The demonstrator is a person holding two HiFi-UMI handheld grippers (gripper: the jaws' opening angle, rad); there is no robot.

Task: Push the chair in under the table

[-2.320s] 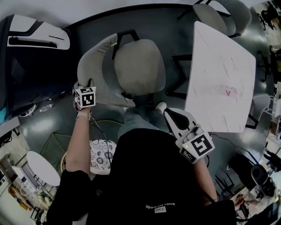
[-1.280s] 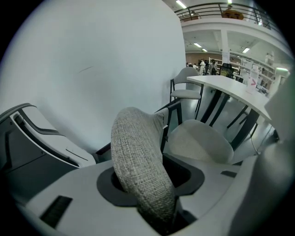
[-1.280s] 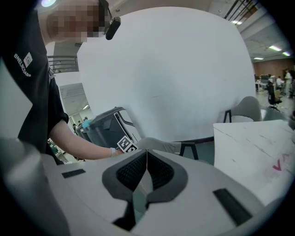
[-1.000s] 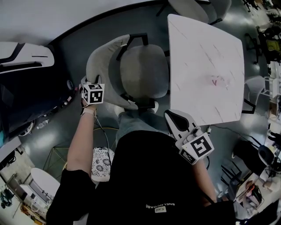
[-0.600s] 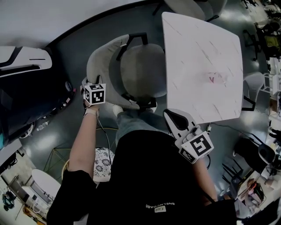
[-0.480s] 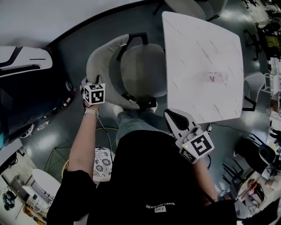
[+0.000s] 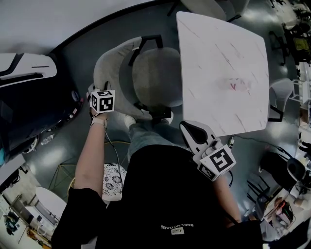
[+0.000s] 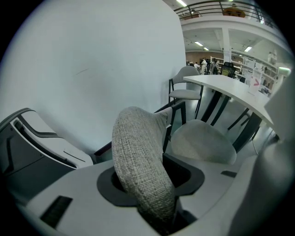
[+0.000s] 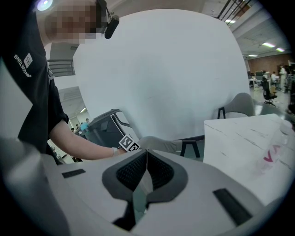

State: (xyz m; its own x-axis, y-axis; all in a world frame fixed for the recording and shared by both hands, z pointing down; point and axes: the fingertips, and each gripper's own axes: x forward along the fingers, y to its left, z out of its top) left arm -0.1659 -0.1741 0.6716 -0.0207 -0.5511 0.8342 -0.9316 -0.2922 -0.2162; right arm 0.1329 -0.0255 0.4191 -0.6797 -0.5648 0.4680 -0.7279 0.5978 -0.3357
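Note:
A grey fabric chair [image 7: 150, 80] with black legs stands beside the white marbled table [image 7: 223, 73]; the right edge of its seat lies along the table's left edge. My left gripper [image 7: 99, 95] is shut on the top rim of the chair's backrest [image 8: 138, 170], which fills the gap between its jaws. The seat [image 8: 203, 143] and the table top [image 8: 230, 92] show beyond it. My right gripper [image 7: 192, 132] is shut and holds nothing; it hangs near the table's near left corner [image 9: 239, 138], and the backrest [image 9: 159, 144] shows past its tip.
More chairs [image 7: 209, 7] stand at the far side of the table. A dark machine with white panels [image 7: 29, 78] lies at the left. A small round side table [image 7: 114, 172] and a wire-frame stand [image 7: 65, 165] are by my left arm. A white wall [image 8: 92, 69] stands behind.
The chair has slid right towards the table, its seat now meeting the table's left edge. My left gripper stays clamped on the backrest; the right one has barely moved.

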